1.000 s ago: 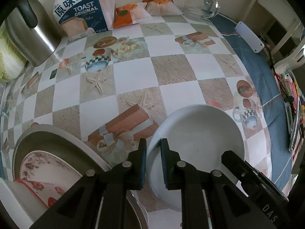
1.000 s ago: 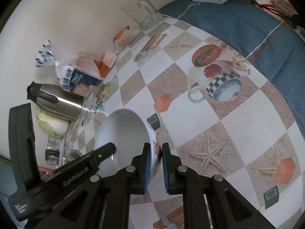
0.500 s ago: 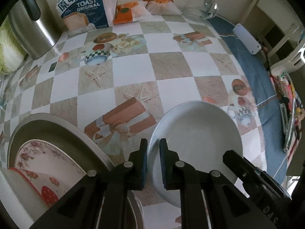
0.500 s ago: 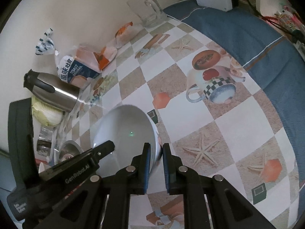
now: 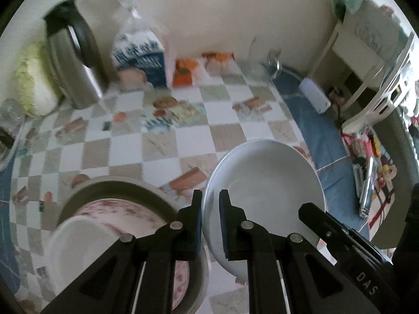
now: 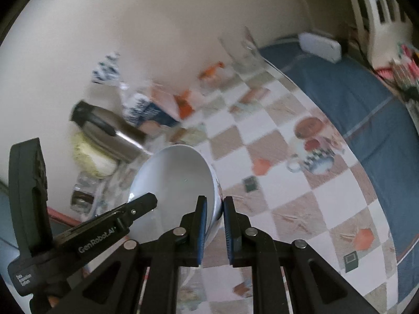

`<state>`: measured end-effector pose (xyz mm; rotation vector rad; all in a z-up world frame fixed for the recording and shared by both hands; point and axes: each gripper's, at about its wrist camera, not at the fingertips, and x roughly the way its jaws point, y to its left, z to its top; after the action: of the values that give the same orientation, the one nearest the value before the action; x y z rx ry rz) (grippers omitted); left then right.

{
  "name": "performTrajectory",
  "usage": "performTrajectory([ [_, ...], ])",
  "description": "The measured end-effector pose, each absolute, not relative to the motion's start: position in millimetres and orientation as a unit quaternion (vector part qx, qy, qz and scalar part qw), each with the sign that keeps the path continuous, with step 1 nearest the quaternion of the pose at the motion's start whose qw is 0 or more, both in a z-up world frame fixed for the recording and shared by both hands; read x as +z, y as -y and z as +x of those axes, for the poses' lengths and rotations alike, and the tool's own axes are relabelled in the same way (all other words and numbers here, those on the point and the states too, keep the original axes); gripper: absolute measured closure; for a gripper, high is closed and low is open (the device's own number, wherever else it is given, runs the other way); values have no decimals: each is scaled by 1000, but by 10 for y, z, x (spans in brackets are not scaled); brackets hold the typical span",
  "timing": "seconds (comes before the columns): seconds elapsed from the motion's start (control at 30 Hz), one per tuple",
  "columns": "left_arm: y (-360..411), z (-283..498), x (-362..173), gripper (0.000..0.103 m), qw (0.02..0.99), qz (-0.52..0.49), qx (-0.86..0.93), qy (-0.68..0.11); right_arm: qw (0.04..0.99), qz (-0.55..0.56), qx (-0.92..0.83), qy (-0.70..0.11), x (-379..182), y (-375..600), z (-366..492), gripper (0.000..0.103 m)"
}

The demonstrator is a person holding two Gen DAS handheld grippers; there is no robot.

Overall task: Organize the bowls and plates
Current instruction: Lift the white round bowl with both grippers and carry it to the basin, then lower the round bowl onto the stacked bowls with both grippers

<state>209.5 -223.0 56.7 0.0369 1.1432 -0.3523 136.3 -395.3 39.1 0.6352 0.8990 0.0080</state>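
- Left gripper (image 5: 210, 218) is pinching the rim of a round plain white plate (image 5: 267, 183), holding it above the checkered tablecloth (image 5: 125, 154) beside a stacked floral-patterned plate (image 5: 136, 209).
- Right gripper (image 6: 214, 225) is clamping the rim of a round white bowl (image 6: 175, 180), tilted above the table's near edge.

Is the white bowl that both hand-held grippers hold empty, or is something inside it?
Empty. The white bowl shows only a bare, smooth inside in both wrist views, gripped at its rim by the left hand-held gripper and right hand-held gripper.
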Motion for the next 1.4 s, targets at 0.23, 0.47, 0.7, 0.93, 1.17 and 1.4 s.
performTrajectory([
  [0.23, 1661, 1903, 1019, 91, 847, 13, -135, -514, 872, 263, 56, -408, 828, 3429, 1335, 89],
  [0.47, 1042, 1718, 972, 91, 848, -28, -105, -519, 873, 221, 111, -420, 915, 2847, 1312, 89],
  [0.7, 749, 1625, 723, 91, 839, -60, -95, -532, 868, 175, 127, -447, 763, 2479, 1368, 89],
  [0.93, 688, 1604, 585, 91, 837, -54, -86, -538, 861, 160, 128, -465, 619, 2371, 1437, 89],
  [1.17, 735, 1601, 534, 91, 838, -16, -74, -540, 856, 156, 130, -475, 537, 2316, 1465, 89],
  [1.4, 750, 1623, 524, 91, 836, -5, -76, -543, 854, 156, 127, -480, 492, 2305, 1487, 89],
])
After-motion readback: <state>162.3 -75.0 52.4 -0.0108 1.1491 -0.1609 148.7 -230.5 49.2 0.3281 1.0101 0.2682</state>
